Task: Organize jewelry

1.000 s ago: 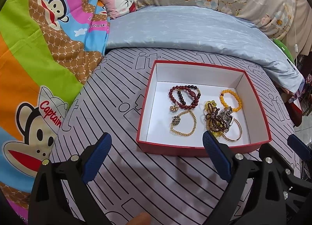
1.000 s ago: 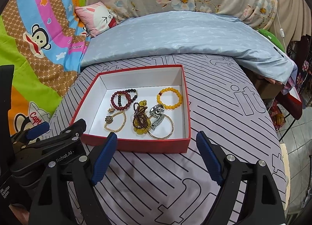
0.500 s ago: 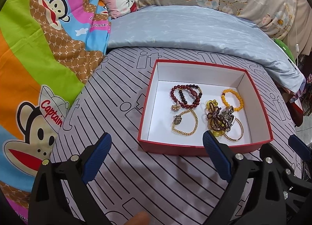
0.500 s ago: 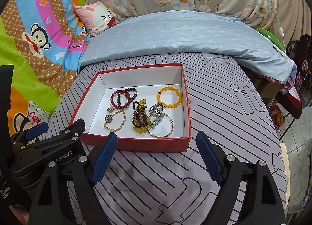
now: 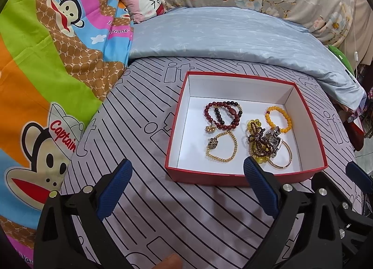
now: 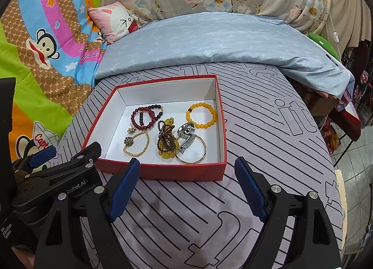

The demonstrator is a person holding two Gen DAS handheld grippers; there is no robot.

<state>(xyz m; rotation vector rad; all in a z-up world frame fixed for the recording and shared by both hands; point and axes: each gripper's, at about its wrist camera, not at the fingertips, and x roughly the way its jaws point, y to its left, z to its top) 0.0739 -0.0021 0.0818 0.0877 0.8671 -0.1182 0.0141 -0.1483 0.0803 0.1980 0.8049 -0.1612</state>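
A red box (image 5: 311, 129) (image 6: 163, 172) with a white inside lies on the striped grey bedsheet. It holds several bracelets: a dark red bead bracelet (image 5: 223, 115) (image 6: 145, 116), a yellow bead bracelet (image 5: 278, 118) (image 6: 201, 115), a thin gold bead bracelet (image 5: 221, 145) (image 6: 137, 144), a brown and yellow bead tangle (image 5: 258, 143) (image 6: 166, 140), and a silver clasp (image 6: 186, 134) on a gold bangle (image 6: 191, 150). My left gripper (image 5: 187, 180) is open and empty, just before the box's near wall. My right gripper (image 6: 186, 183) is open and empty at the same wall.
A light blue folded quilt (image 5: 228, 38) (image 6: 216, 40) lies behind the box. A colourful monkey-print blanket (image 5: 46, 63) covers the left. A pink rabbit pillow (image 6: 116, 20) sits at the back. The bed's edge drops off at the right (image 6: 338, 171). My left gripper's body (image 6: 53, 173) shows in the right wrist view.
Both grippers have drifted slightly; the box sits a little further right and lower in the left wrist view. Nothing was taken hold of or let go.
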